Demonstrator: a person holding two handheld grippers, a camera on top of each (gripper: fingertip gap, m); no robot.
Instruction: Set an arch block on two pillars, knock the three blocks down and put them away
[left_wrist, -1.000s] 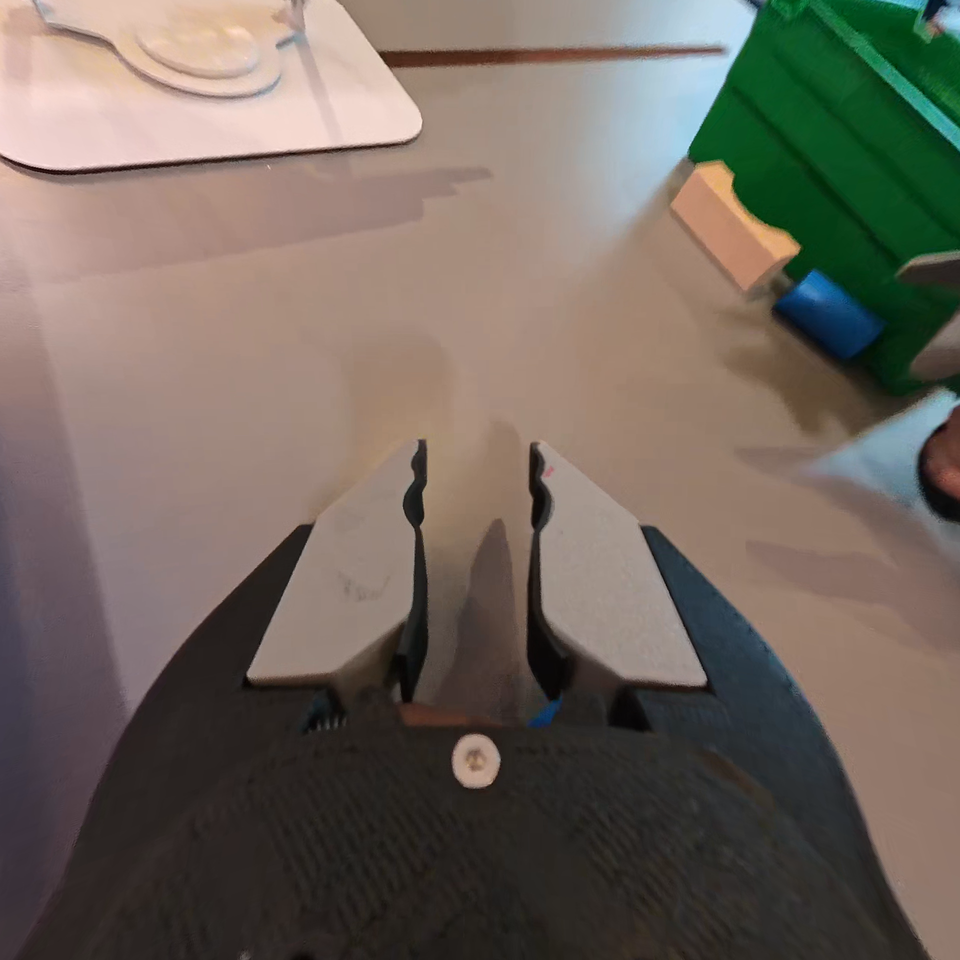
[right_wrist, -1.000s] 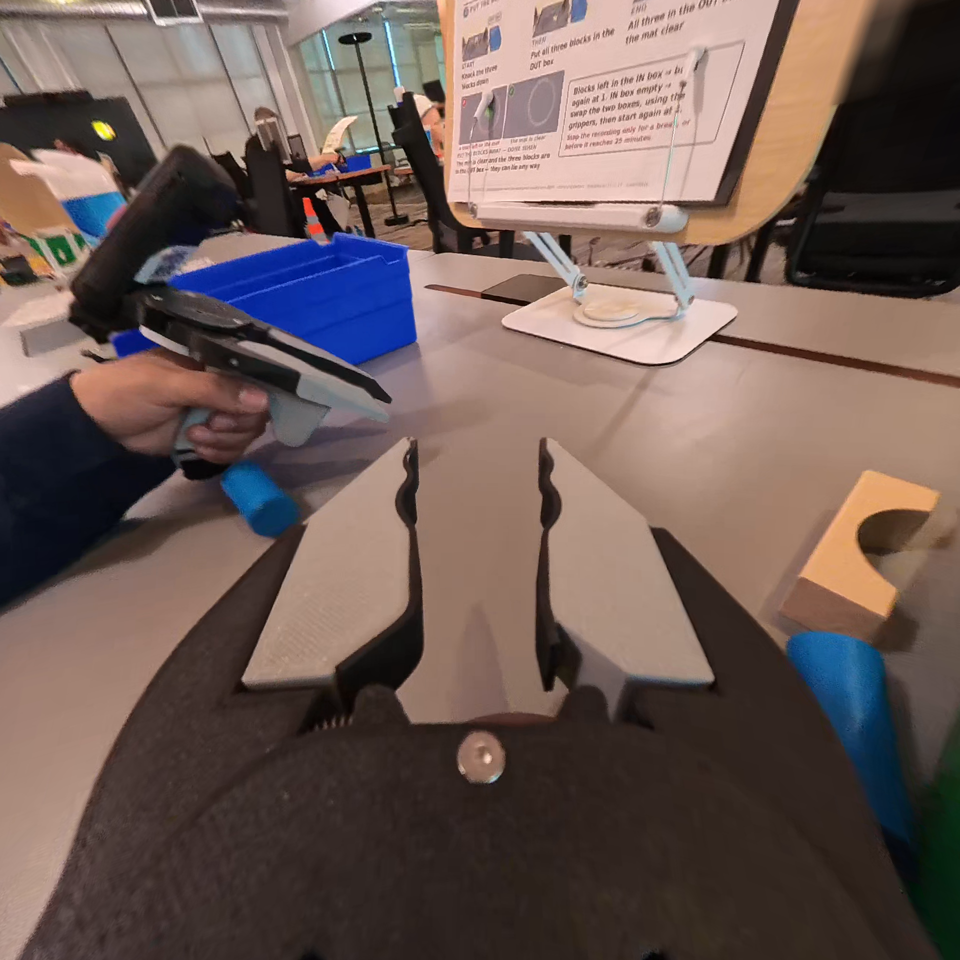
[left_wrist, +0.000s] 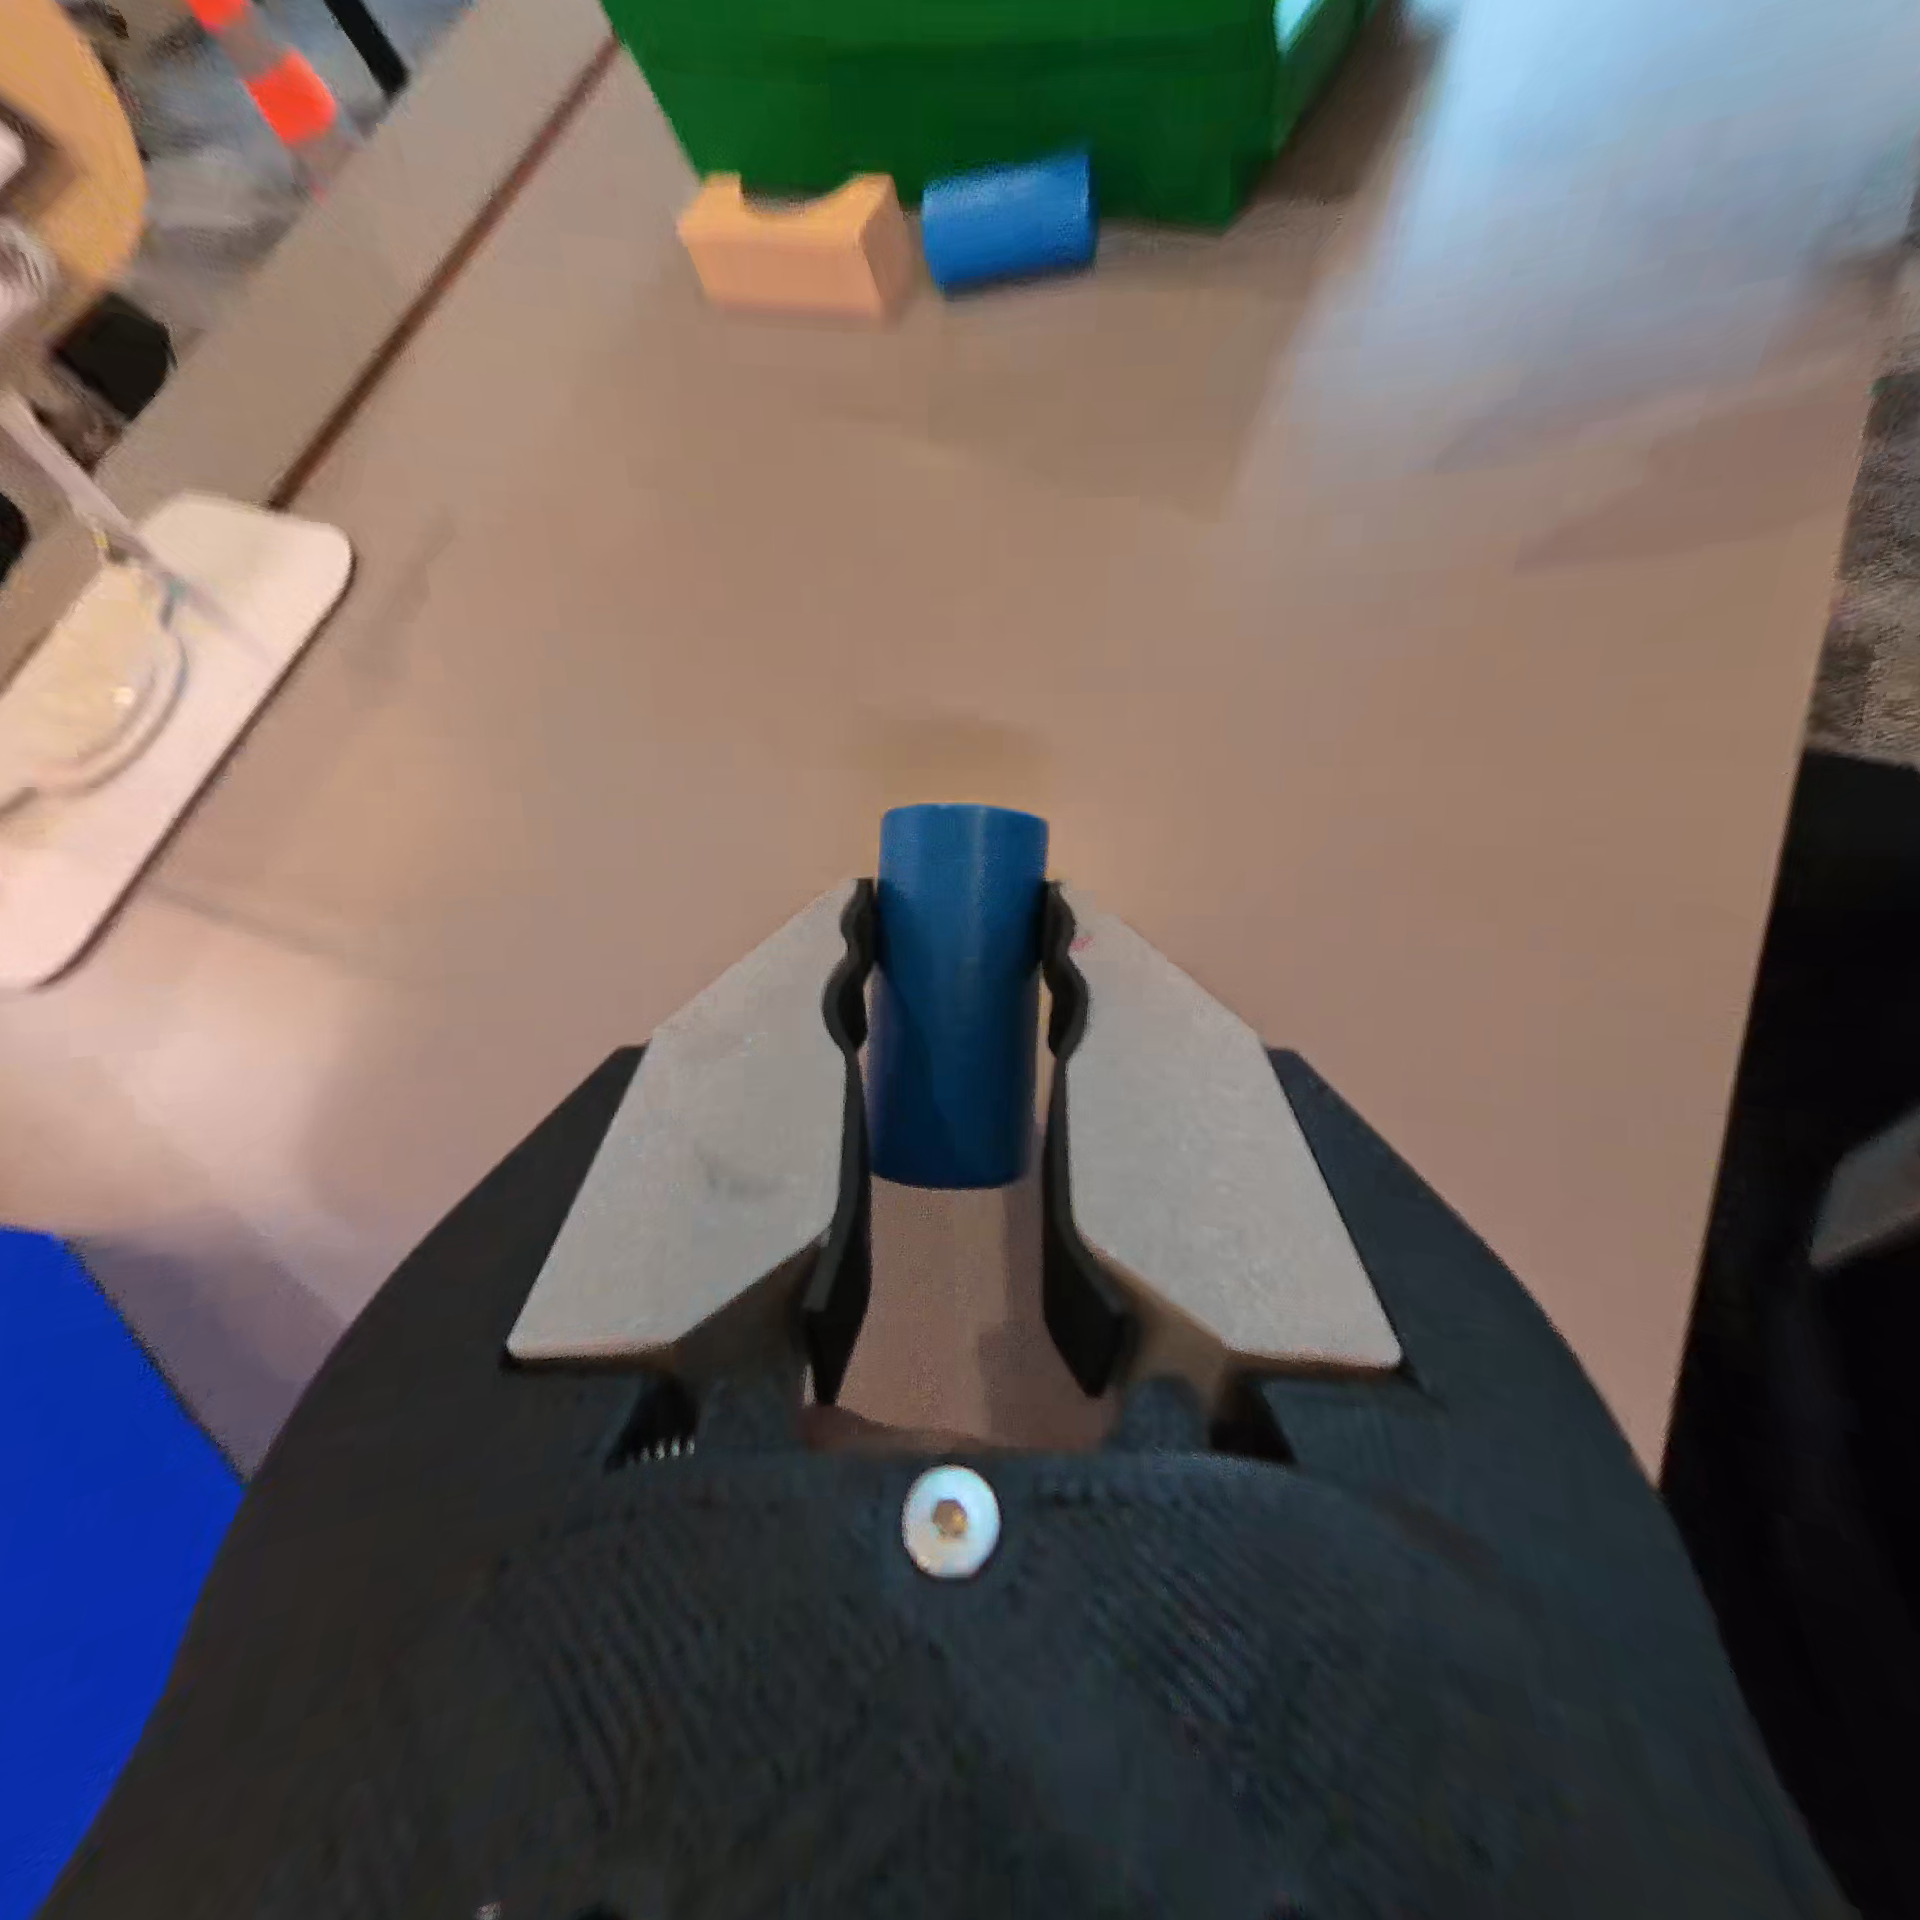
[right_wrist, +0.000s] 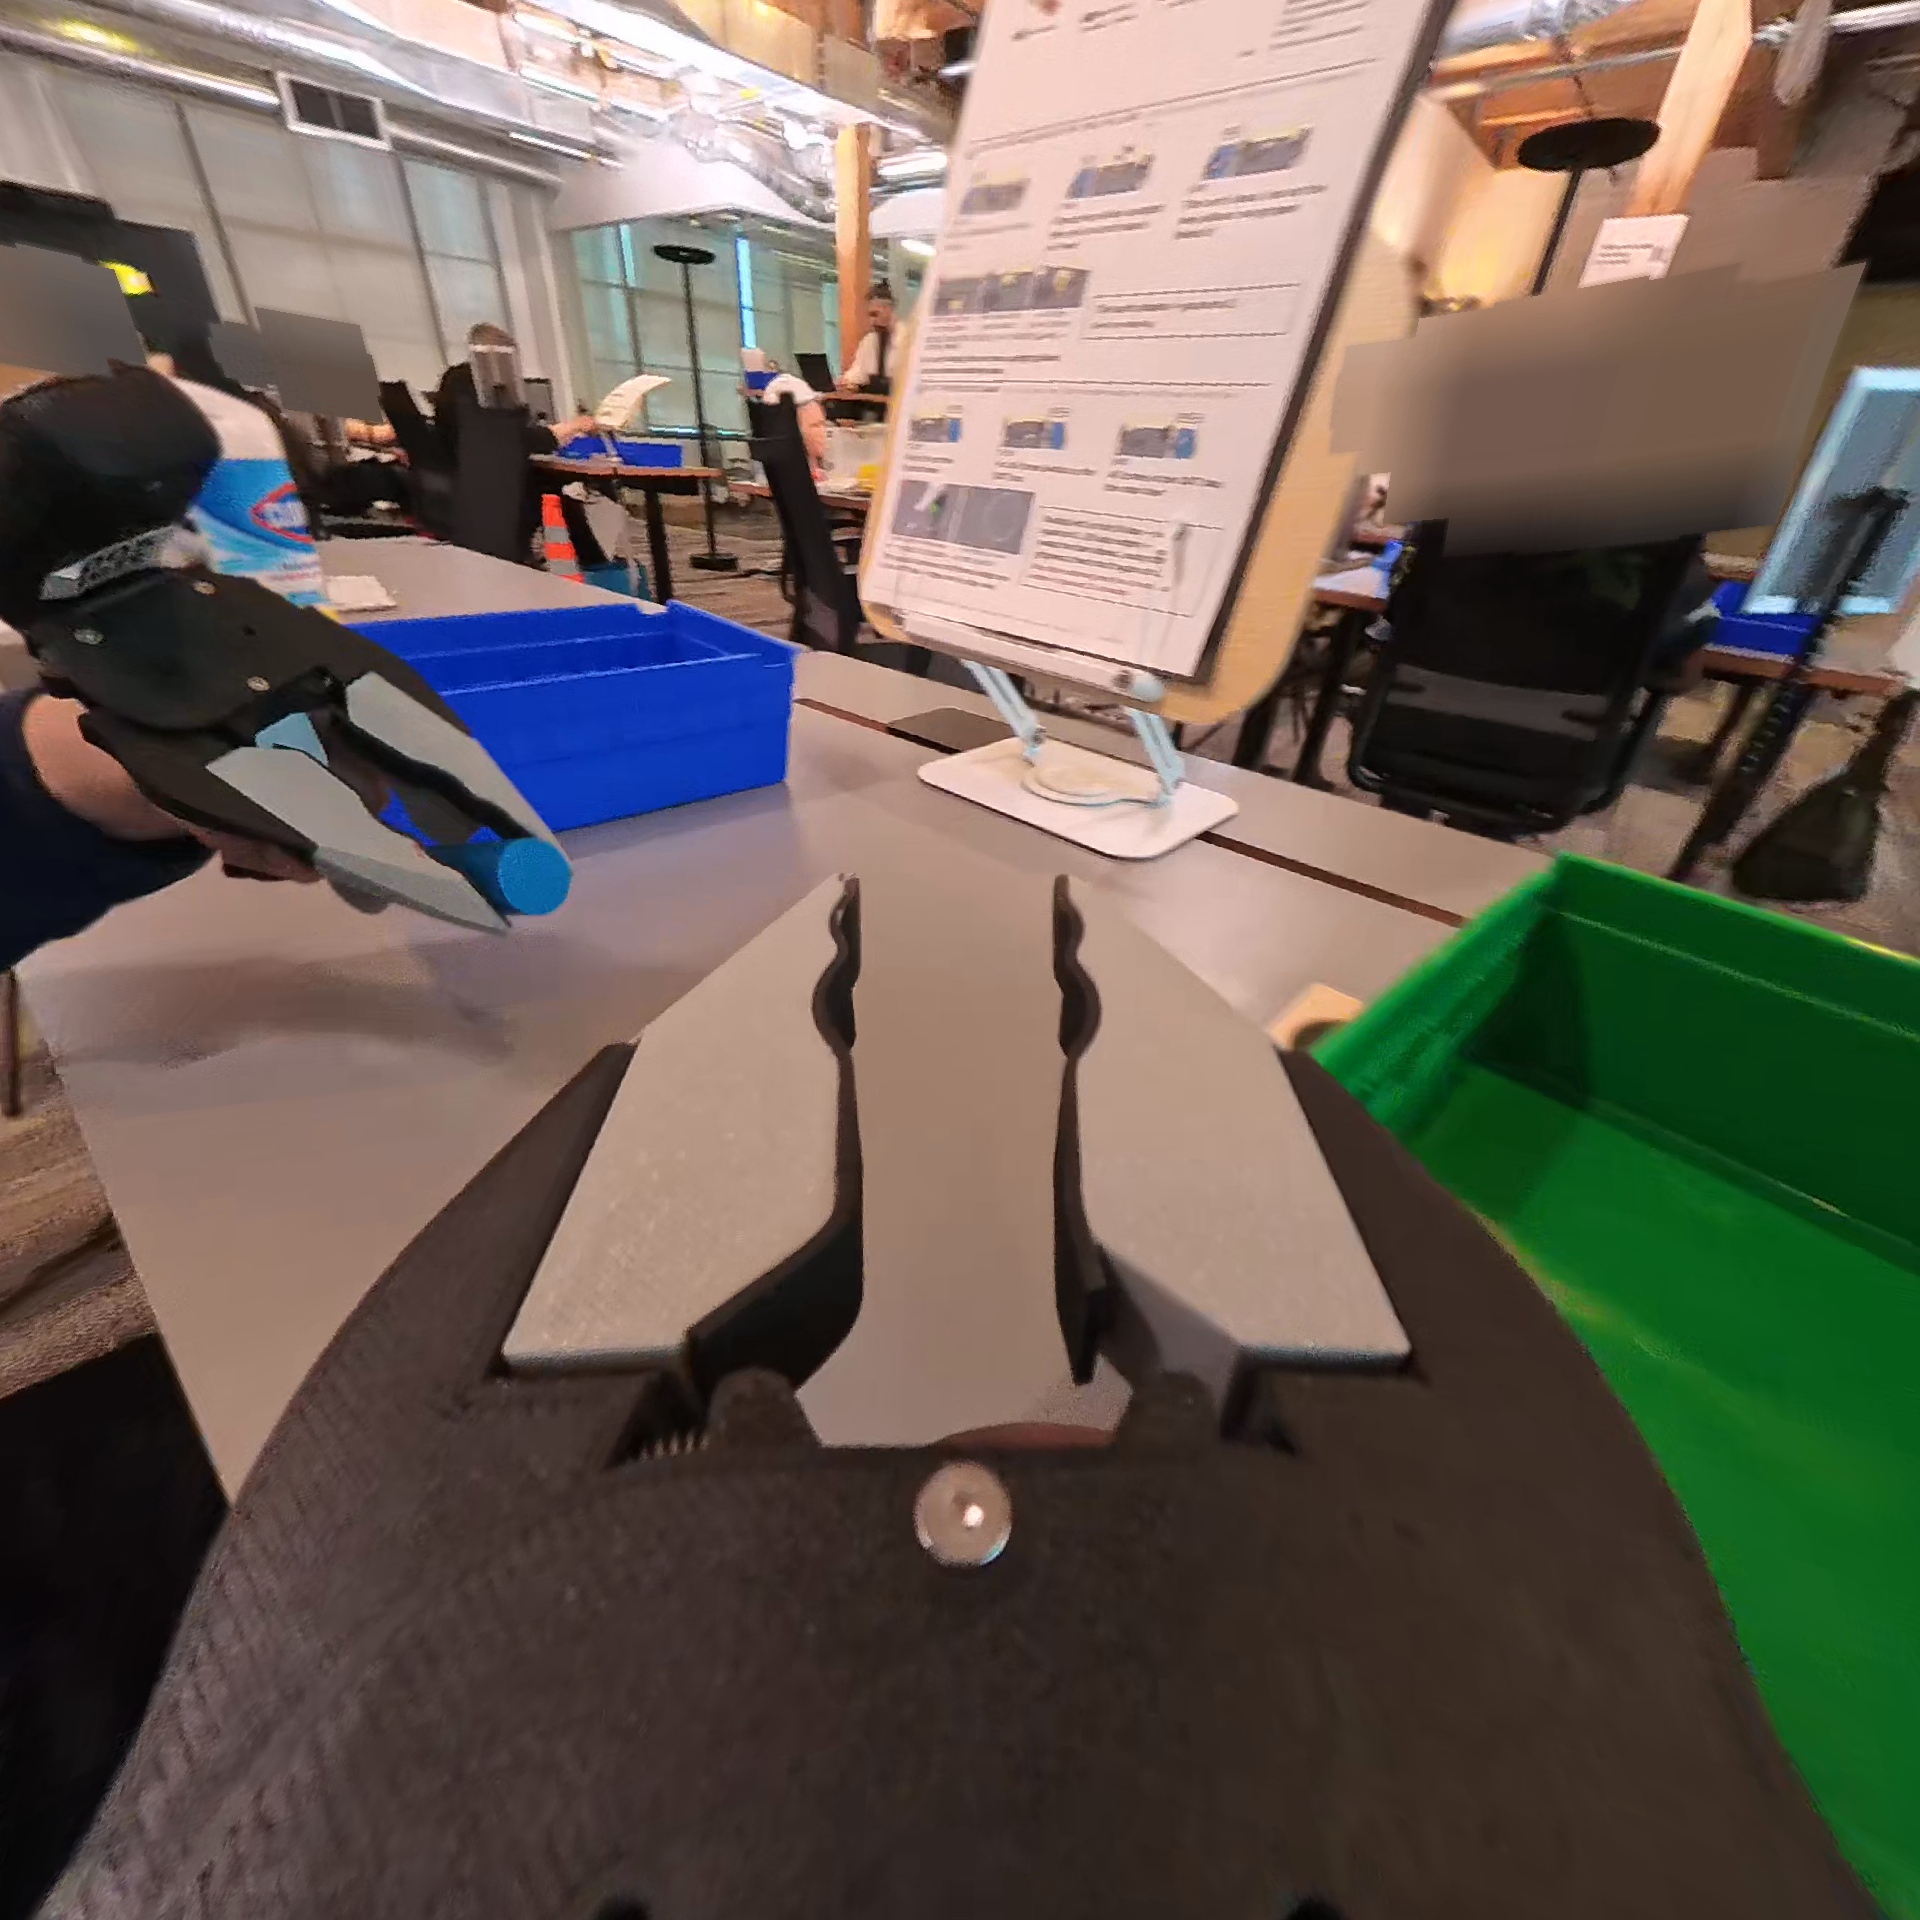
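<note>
My left hand-held gripper (left_wrist: 958, 914) is clamped on a blue pillar (left_wrist: 958, 997), gripped across its round side and carried clear above the bench (left_wrist: 727, 644); the right wrist view shows it (right_wrist: 509, 883) lifted, with the pillar's flat end (right_wrist: 532, 875) poking out past the tips. My right hand-held gripper (right_wrist: 956, 914) has its fingers apart with nothing between them, hovering by the near corner of the green bin (right_wrist: 1558, 1039).

Farther out from the left gripper, the wooden arch block (left_wrist: 795, 247) lies on the bench with its cut-out facing up, the second blue pillar (left_wrist: 1008, 220) on its side just beside it, both close against the green bin (left_wrist: 956, 94). Nothing stands stacked, so I judge the knock-down done and the putting-away begun: one block in hand, two left on the bench.

The part of the green bin's floor I can see is bare. The blue bin (right_wrist: 623, 686), beyond the left gripper, shows dividers, but I cannot tell whether it holds anything. Which bin the blocks are meant for I cannot say.
</note>
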